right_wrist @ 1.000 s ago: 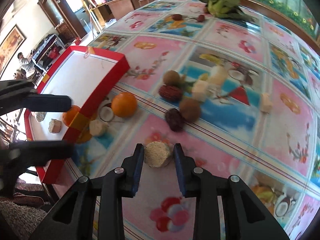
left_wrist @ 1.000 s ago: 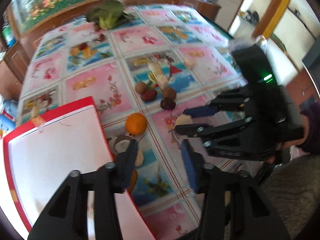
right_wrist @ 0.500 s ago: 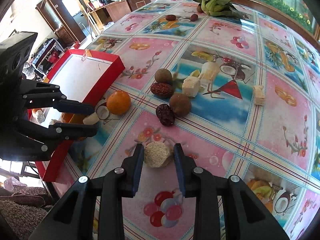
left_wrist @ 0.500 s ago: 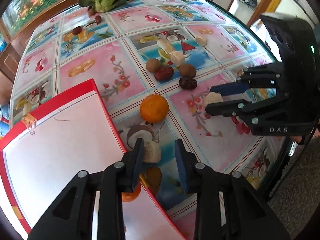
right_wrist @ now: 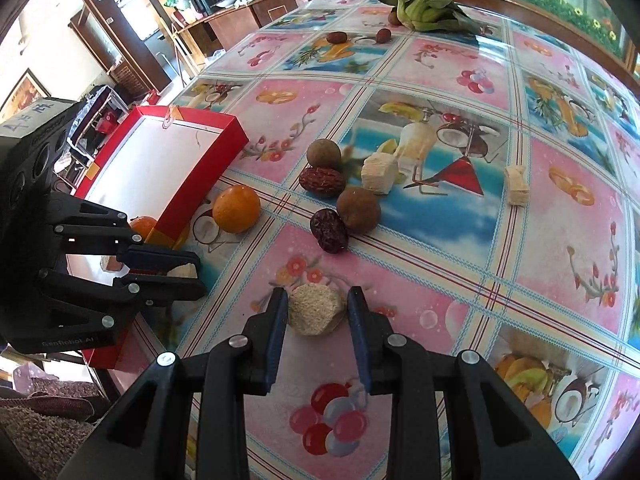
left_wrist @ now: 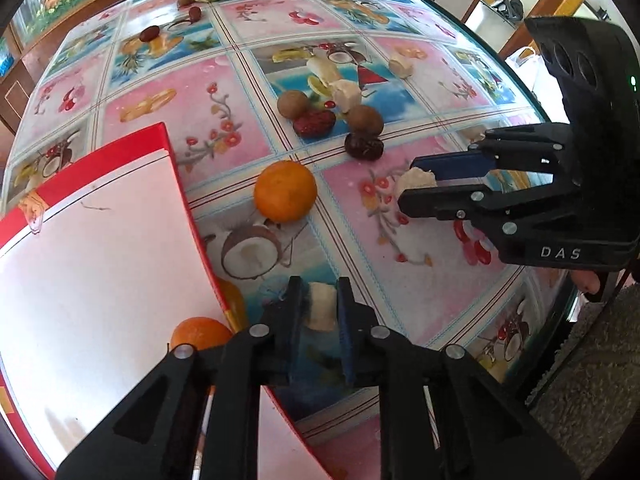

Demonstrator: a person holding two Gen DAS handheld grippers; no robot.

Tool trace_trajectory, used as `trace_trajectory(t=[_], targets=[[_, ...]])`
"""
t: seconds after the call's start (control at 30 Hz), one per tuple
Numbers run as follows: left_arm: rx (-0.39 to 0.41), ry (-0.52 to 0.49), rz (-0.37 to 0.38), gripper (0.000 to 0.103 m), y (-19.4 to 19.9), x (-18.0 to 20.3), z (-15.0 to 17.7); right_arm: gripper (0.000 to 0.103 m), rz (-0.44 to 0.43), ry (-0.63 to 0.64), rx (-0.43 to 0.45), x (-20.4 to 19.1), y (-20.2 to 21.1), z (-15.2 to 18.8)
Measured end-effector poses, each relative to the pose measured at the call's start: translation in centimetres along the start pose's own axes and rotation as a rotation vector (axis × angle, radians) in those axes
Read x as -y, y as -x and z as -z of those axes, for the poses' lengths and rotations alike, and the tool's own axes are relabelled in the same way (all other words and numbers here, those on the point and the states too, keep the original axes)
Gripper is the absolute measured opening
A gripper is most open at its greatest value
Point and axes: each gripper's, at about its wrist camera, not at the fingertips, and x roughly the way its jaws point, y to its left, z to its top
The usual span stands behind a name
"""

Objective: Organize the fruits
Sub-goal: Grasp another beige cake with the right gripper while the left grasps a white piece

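Nearest: our left gripper (left_wrist: 320, 316), jaws clamped on a pale chunk (left_wrist: 320, 310) just beside the wall of the red tray (left_wrist: 188, 200). Half a second ago those jaws were wider and the chunk sat at one finger only; now it is caught, so we judge it ready to go into the tray.

Beside: our right gripper (right_wrist: 316, 316), jaws straddling a sesame cake (right_wrist: 314, 312); the left finger touches it, the right shows a sliver of gap. Its pose matches half a second ago.

Tray: one orange (left_wrist: 200, 332) inside at the near wall; most of the white floor bare.

Mid-table: a second orange (left_wrist: 285, 191) near the tray corner; dates and brown fruits (right_wrist: 340, 200) clustered beyond.

Far: greens (right_wrist: 416, 0) at the back edge. The table edge lies close to our right.
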Motion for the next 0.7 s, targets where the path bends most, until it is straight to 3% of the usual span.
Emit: trace_trajectory(t=[0.33, 0.53, 0.7], targets=[[0.014, 0.077, -0.015, 0.018, 0.2, 0.6, 0.7, 0.029, -0.008, -0.016, -0.011, -0.6, 0.2, 0.3], [0.1, 0.111, -0.018, 0.018, 2.7, 1.5, 1.0, 0.029, 0.001, 0.028, 0.033, -2.7, 0.8, -0.5], [0.178, 0.174, -0.045, 0.018, 6.3, -0.2, 2.5, 0.029, -0.014, 0.107, 0.078, -6.4, 1.2, -1.7]])
